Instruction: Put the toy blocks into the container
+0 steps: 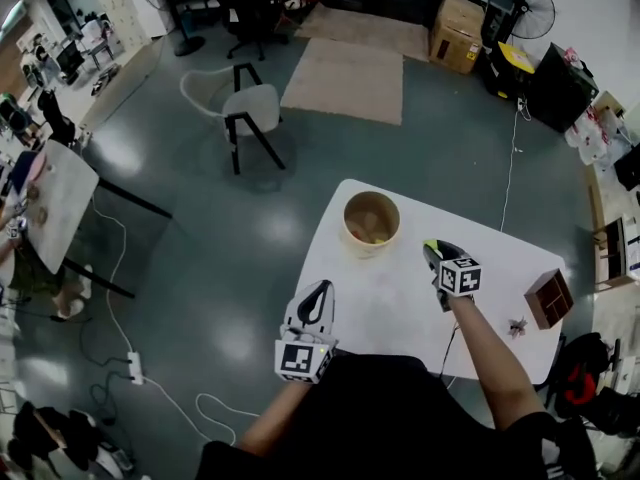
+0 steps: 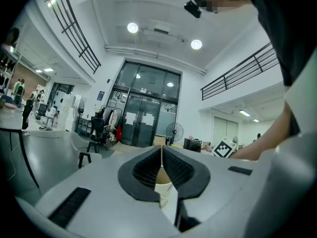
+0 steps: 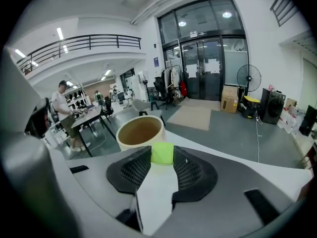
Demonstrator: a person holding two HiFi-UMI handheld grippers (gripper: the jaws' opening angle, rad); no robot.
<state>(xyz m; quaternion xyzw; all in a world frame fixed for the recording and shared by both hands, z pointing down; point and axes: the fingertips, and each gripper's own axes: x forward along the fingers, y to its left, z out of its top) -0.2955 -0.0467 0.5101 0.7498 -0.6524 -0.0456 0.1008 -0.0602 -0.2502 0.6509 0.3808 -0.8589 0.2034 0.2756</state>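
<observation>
A round cream container (image 1: 371, 223) stands at the far side of the white table (image 1: 390, 303), with pale blocks lying inside it. My right gripper (image 1: 433, 251) hovers just right of the container, shut on a lime-green block (image 3: 162, 152) that sits between its fingertips. In the right gripper view the container (image 3: 140, 131) lies just ahead and slightly left of the gripper (image 3: 162, 158). My left gripper (image 1: 319, 293) is at the table's near left edge, jaws shut with nothing between them. In the left gripper view the gripper (image 2: 162, 152) points level, and part of the container (image 2: 166, 191) shows behind the jaws.
A small brown wooden box (image 1: 548, 298) stands at the table's right end, with a small dark object (image 1: 517, 326) beside it. A grey chair (image 1: 245, 108) and another table (image 1: 60, 193) stand on the floor to the left. A person (image 3: 62, 105) is at that table.
</observation>
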